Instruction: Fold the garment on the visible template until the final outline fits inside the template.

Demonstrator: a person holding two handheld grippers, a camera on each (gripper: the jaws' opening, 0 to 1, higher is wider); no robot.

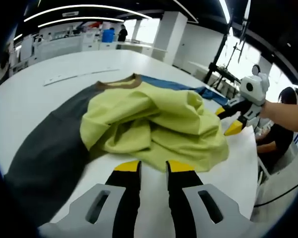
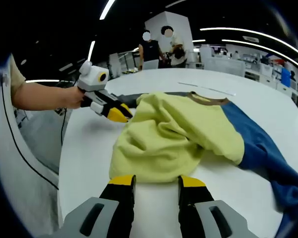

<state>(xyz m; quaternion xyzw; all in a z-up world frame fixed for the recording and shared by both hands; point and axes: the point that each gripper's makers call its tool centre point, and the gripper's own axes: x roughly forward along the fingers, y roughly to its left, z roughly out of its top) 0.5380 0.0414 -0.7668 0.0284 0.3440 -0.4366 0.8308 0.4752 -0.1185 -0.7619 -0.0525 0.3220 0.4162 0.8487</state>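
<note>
Garment [image 1: 154, 126], bunched in a yellow-green heap on the white surface [image 1: 35, 89], is seen in the left gripper view just ahead of the left tool [image 1: 153, 167], whose jaws are parted and empty; a dark grey sleeve [image 1: 49, 144] is spread to one side. The right tool [image 1: 228, 121] is seen at the heap's far edge, and whether it grips cloth cannot be told. In the right gripper view, the right tool [image 2: 156, 182] is released beside the hem, and a blue sleeve [image 2: 260, 148] is shown in full. No template outline can be made out. Folding is judged barely begun; flattening is called for next.
</note>
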